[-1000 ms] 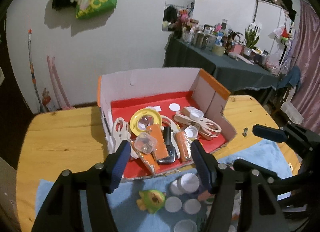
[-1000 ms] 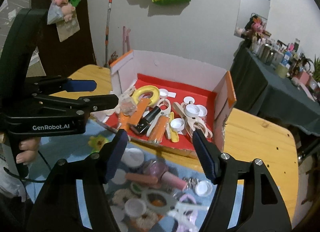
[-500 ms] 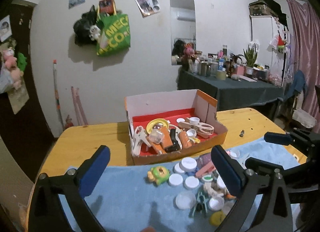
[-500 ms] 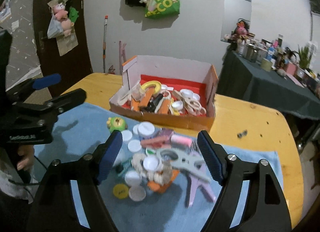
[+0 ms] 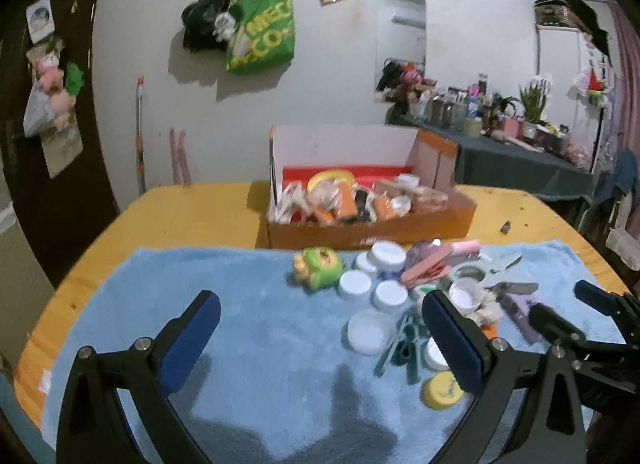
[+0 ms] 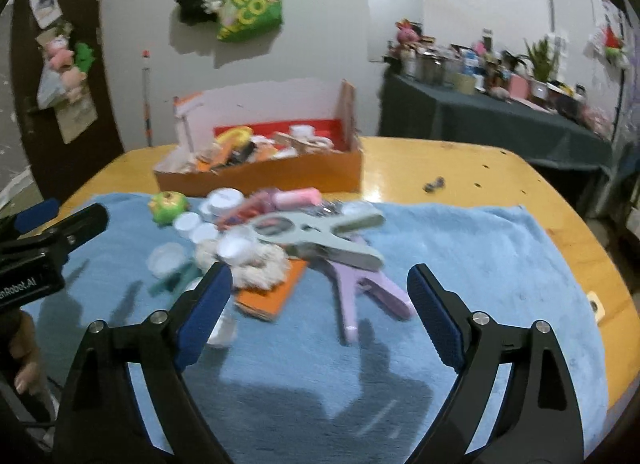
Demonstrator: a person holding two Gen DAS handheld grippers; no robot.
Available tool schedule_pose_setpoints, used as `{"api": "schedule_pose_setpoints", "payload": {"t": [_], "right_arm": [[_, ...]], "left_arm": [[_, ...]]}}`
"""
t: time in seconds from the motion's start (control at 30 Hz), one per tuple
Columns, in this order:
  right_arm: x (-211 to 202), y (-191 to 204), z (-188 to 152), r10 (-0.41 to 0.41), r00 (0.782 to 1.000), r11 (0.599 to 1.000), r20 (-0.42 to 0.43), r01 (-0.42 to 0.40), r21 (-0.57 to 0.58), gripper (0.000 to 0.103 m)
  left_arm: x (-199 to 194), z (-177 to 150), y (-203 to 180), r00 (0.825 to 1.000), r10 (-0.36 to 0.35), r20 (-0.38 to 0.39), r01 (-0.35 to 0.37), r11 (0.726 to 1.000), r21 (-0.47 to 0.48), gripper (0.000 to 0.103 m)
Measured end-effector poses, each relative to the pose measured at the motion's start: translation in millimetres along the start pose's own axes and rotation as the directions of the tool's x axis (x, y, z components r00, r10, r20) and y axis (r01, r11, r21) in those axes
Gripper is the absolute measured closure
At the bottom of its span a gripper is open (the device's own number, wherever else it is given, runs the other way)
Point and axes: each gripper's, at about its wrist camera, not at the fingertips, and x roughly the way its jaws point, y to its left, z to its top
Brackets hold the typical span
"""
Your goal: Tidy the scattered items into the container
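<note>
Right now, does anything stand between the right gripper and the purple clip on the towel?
Nothing visible does. The right gripper is open above bare blue towel, and the purple clip lies just ahead between its fingers. A grey clip rests across the purple clip's far end.

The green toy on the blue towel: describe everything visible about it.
The green toy is a small rounded figure, glossy like plastic, bright green with yellow-orange parts; details are blurred. It sits on the blue towel just in front of the cardboard box, at the left end of the pile, beside a white cap. Neither gripper touches it.
</note>
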Motion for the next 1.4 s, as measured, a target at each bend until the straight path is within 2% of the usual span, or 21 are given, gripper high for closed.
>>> {"api": "schedule_pose_setpoints", "payload": {"t": [0.2, 0.4, 0.77, 1.1, 1.4], "right_arm": [[2, -3, -5, -0.062, 0.997, 0.998, 0.042, 0.063, -0.027, 0.013], [15, -2, -13, -0.044, 0.999, 0.999, -0.003, 0.044, -0.023, 0.013], [17, -11, -18, -0.037, 0.999, 0.998, -0.035, 0.039, 0.042, 0.013], [19, -2, -20, -0.071, 0.996, 0.997, -0.046, 0.07, -0.006, 0.013], [22, -3, -19, -0.069, 0.996, 0.998, -0.061, 0.069, -0.003, 0.013]], "left_arm": [[15, -7, 6, 0.999, 0.022, -0.031, -0.023, 0.999, -0.033, 0.0], [22, -13, 3, 0.999, 0.03, -0.04, -0.031, 0.999, -0.015, 0.0], [33, -20, 0, 0.996, 0.012, -0.083, -0.013, 1.0, -0.01, 0.0], [35, -22, -2, 0.995, 0.02, -0.094, -0.02, 1.0, 0.002, 0.0], [35, -22, -3, 0.995, 0.026, -0.094, -0.025, 1.0, 0.005, 0.0]]}}
